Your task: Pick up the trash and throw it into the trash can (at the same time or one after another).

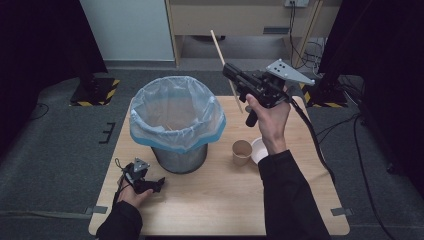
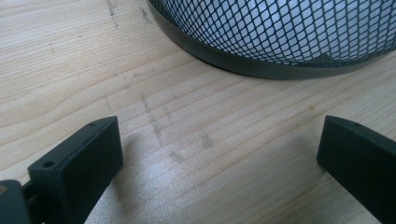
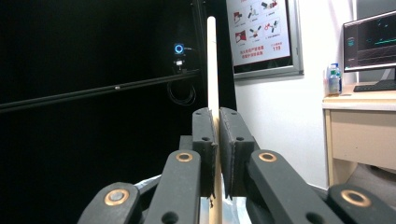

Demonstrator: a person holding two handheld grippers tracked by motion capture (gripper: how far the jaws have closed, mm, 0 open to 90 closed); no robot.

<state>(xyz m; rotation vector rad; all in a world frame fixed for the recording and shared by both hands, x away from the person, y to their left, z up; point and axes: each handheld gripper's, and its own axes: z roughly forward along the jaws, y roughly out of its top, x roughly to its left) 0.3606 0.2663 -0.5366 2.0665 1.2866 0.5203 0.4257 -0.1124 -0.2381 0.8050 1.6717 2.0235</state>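
The right gripper point(image 1: 235, 75) is clamped on a wooden stick point(image 1: 223, 60), raised beside the lined bin point(image 1: 175, 120); the left gripper point(image 1: 150, 184) rests wide on the worktop point(image 1: 225, 200); next, likely, carry it over the bin and release.

Dark grey carpet floor point(image 1: 55, 150) surrounds the light wooden tabletop point(image 1: 220, 200). Black curtains point(image 1: 40, 35) hang at both sides; a pale wooden desk point(image 3: 359, 130) carries a lit monitor point(image 3: 371, 39).
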